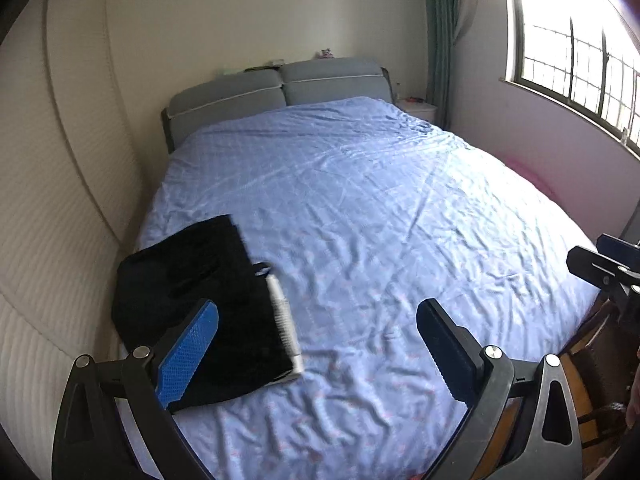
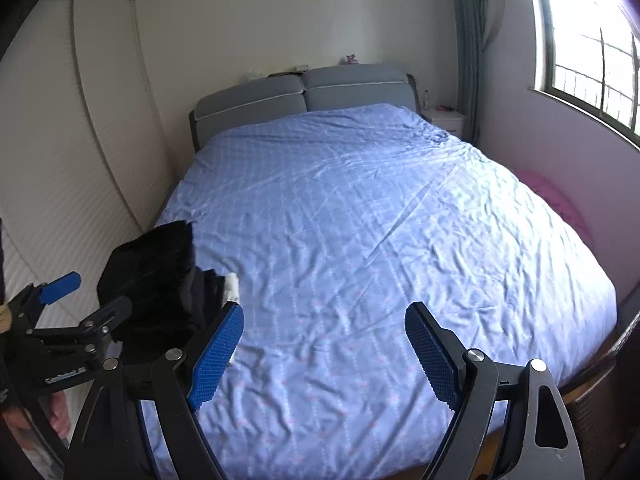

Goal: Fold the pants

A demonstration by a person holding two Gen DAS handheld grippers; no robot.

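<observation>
The folded black pants (image 1: 192, 300) lie at the near left corner of the bed (image 1: 360, 208). Left tongs (image 1: 318, 344): spread apart, empty, above the bed, pants beside the left finger. Right tongs (image 2: 324, 340): released, empty, right of the pants.

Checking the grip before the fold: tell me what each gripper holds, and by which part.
Nothing is held. The left gripper and the right gripper are both open above the bed; the black pants lie untouched.
</observation>
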